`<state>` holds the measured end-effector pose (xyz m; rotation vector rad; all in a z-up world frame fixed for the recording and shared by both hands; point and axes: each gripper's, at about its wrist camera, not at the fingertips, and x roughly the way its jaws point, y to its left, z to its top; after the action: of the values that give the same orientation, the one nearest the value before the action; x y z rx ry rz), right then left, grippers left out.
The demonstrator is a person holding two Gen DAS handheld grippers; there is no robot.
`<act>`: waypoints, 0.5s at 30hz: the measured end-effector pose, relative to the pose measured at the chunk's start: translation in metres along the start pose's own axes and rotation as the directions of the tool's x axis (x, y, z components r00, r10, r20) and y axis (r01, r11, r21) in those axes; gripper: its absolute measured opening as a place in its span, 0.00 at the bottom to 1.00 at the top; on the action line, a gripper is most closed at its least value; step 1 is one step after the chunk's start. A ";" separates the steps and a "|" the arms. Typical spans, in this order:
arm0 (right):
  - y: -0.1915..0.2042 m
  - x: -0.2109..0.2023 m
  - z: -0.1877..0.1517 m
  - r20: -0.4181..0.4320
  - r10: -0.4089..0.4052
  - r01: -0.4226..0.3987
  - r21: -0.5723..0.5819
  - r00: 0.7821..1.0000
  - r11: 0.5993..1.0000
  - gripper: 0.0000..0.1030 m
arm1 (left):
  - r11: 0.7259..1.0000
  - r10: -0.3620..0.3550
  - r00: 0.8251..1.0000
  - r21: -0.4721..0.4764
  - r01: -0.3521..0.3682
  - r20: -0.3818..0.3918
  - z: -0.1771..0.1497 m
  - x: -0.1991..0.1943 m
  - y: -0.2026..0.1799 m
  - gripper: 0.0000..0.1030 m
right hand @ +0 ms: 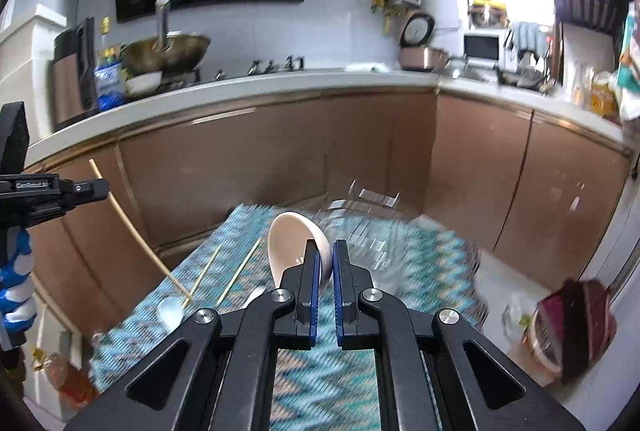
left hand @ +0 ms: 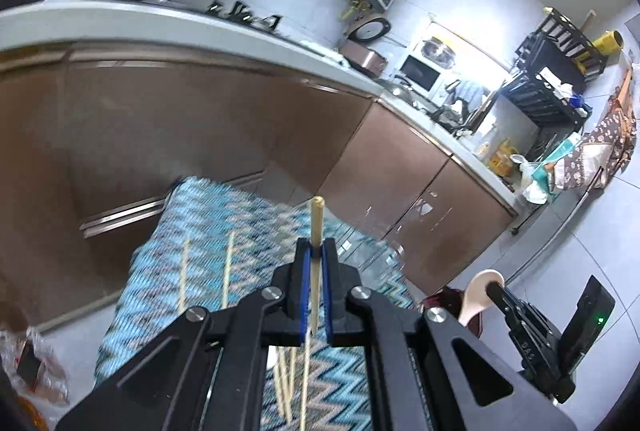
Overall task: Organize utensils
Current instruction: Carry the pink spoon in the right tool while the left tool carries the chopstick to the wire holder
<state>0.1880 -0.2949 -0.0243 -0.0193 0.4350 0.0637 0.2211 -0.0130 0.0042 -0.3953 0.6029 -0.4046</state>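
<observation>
Your left gripper (left hand: 316, 257) pinches one chopstick (left hand: 317, 231), light and stiff, pointing to 12 o'clock; the round shaft can swivel between the pads, so grip mid-length. Your right gripper (right hand: 325, 251) is clamped on one white spoon (right hand: 290, 243), apparently ceramic: smooth, brittle, best held by the handle. Beyond, on the zigzag cloth (right hand: 320, 371) at 10 o'clock, two chopsticks (right hand: 236, 277) lie loose beside a clear spoon (right hand: 170, 309).

We see a pale, matt wooden chopstick (left hand: 317, 263) and a smooth, glossy white ceramic-looking spoon (right hand: 294, 243). Our grippers (right hand: 325, 263) look like matt black plastic with blue ribbed pads. The zigzag cloth (right hand: 320, 371) is woven and rough; the brown cabinets (right hand: 280, 151) are glossy.
</observation>
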 end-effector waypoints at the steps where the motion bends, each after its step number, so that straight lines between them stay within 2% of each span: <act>1: -0.002 0.004 0.006 0.011 -0.007 0.007 -0.003 1.000 1.000 0.06 | 1.000 -0.011 1.000 0.004 0.011 0.006 0.009 0.007 -0.007 0.05; 8: -0.014 0.052 0.053 0.142 -0.105 0.112 -0.043 0.984 0.993 0.06 | 0.995 -0.077 0.996 0.060 0.074 0.042 0.057 0.069 -0.059 0.05; 11: -0.019 0.074 0.061 0.184 -0.157 0.169 -0.053 0.970 0.984 0.06 | 0.992 -0.074 0.996 0.105 0.067 0.059 0.066 0.105 -0.080 0.05; 15: -0.032 0.113 0.059 0.202 -0.220 0.237 -0.059 0.954 0.970 0.06 | 0.988 -0.060 0.998 0.145 0.056 0.023 0.064 0.158 -0.098 0.05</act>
<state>0.3169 -0.3189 -0.0178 -0.1442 0.2322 -0.1442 0.3548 -0.1559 0.0251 -0.2797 0.5325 -0.4951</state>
